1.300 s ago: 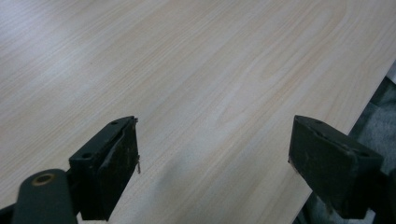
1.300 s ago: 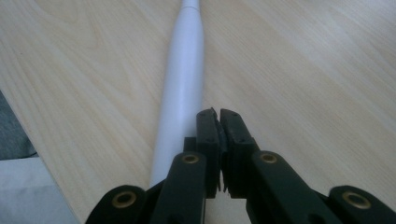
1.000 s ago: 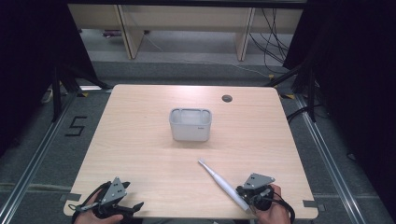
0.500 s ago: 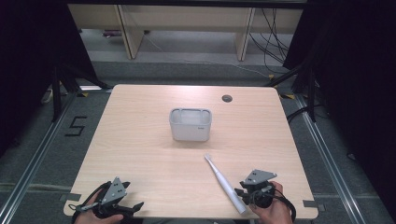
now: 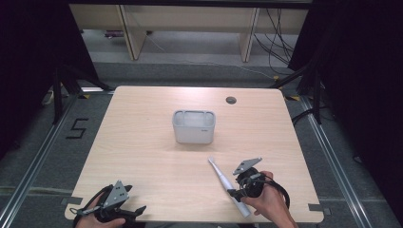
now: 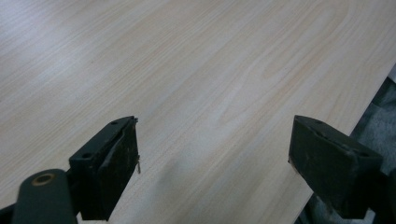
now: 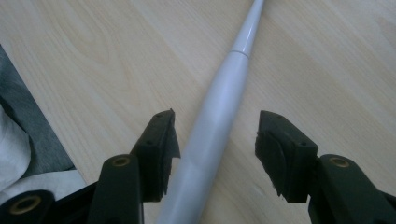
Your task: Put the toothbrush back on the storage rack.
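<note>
right gripper (image 5: 236, 192): near the front right edge of the table (image 5: 142, 142), in the person's right hand (image 5: 268, 202). its jaws have just been opening and stand apart.
white wand-shaped tool (image 7: 219, 107): lies flat on the table between the right gripper's jaws, close against one jaw and clear of the other; the pads do not press on it. in the high view it runs from the gripper diagonally toward the middle of the table, thin end pointing to the bin.
left gripper (image 6: 215, 154): at the front left corner, jaws spread wide with bare wood between them, grasping nothing.
grey bin (image 5: 193, 126): upright at mid-table, well apart from both grippers.
round hole (image 5: 231, 100): in the tabletop beyond the bin, toward the right.
</note>
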Action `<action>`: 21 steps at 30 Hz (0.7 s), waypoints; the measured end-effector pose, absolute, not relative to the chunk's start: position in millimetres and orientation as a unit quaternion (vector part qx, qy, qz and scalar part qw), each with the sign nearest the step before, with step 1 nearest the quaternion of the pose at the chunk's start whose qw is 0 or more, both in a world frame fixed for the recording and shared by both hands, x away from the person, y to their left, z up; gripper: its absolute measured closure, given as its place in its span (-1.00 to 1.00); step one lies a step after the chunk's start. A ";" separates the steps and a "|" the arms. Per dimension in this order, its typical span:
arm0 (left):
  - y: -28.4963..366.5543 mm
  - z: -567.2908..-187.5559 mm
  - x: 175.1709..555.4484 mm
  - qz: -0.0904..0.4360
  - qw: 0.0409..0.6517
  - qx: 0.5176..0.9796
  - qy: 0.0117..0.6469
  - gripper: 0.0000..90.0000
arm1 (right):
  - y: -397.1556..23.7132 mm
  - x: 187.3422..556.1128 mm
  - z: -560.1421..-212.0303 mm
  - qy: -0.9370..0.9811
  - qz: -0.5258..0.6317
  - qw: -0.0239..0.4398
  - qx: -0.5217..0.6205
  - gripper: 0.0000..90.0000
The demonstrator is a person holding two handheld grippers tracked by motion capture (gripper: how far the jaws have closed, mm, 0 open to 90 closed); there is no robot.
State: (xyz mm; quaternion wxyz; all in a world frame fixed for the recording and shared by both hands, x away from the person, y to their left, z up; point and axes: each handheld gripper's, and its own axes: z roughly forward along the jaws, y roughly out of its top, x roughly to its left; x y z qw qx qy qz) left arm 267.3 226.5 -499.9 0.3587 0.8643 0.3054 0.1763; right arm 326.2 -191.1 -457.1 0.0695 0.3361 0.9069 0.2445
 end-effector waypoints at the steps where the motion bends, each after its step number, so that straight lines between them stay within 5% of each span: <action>1: 226.9 -499.6 267.9 0.177 0.358 0.866 0.301 -0.66 | -190.5 327.4 -456.6 0.909 0.242 0.063 0.335 0.05; 21: 227.1 -499.6 268.2 0.176 0.360 0.865 0.302 -0.66 | -170.2 343.0 -465.0 0.933 0.178 0.044 0.310 0.04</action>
